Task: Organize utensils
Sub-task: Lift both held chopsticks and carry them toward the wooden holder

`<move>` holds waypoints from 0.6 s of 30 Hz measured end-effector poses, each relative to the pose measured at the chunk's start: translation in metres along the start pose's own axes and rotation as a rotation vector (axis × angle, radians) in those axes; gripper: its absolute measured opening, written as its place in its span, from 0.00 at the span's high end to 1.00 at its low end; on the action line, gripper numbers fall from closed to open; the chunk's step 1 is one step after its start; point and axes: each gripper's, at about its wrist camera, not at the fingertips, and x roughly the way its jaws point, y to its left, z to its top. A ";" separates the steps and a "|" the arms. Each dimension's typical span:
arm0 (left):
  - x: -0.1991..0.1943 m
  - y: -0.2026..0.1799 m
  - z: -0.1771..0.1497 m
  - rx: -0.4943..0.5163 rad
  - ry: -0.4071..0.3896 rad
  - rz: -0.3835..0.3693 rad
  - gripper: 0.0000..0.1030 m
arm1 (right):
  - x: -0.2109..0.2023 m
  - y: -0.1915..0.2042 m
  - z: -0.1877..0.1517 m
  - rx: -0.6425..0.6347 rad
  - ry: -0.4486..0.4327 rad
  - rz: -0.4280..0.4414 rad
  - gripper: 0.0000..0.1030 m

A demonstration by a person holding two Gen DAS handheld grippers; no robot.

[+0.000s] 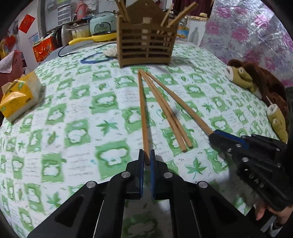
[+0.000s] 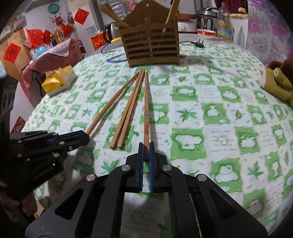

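A: Counter edges? Free room?

B: The counter (image 1: 77,128) is covered by a green-patterned cloth. Its left edge is seen curving past a yellow tissue pack (image 1: 20,95); a stuffed toy (image 1: 256,80) is parked at the right edge. The middle stretch up to the wooden holder (image 1: 146,44) is taken up only by four chopsticks. Behind the holder, a blue cord (image 1: 95,58) and kitchen appliances are crowded along the far side.

A: Hand poses?

B: Both tools are tilted down toward the cloth and aimed at the holder. The right claw (image 2: 146,152) is carried just right of the left claw (image 1: 147,159). A few fingers (image 1: 260,212) are glimpsed under the right tool's handle.

A: Claw state?

B: Both are pinched narrow. The left chopstick (image 1: 142,109) is clamped at its near end by the left claw. The right chopstick (image 2: 146,113) is clamped the same way by the right claw.

A: Remaining pieces?

B: A loose pair (image 1: 164,113) is left flat between the two gripped sticks, touching each other. All four tips are fanned together just in front of the holder. More chopsticks (image 1: 172,16) are stood upright inside the holder.
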 end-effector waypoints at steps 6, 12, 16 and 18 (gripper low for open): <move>-0.036 -0.003 0.014 0.037 -0.079 -0.004 0.94 | -0.029 -0.006 0.011 0.008 -0.051 0.006 0.94; -0.058 -0.002 0.024 0.037 -0.132 0.002 0.95 | -0.055 -0.010 0.022 0.016 -0.118 0.008 0.94; -0.056 0.000 0.022 0.034 -0.121 0.014 0.95 | -0.065 -0.012 0.028 0.009 -0.152 -0.003 0.94; -0.047 -0.001 0.015 0.030 -0.094 0.008 0.95 | -0.063 -0.013 0.027 0.014 -0.148 -0.003 0.94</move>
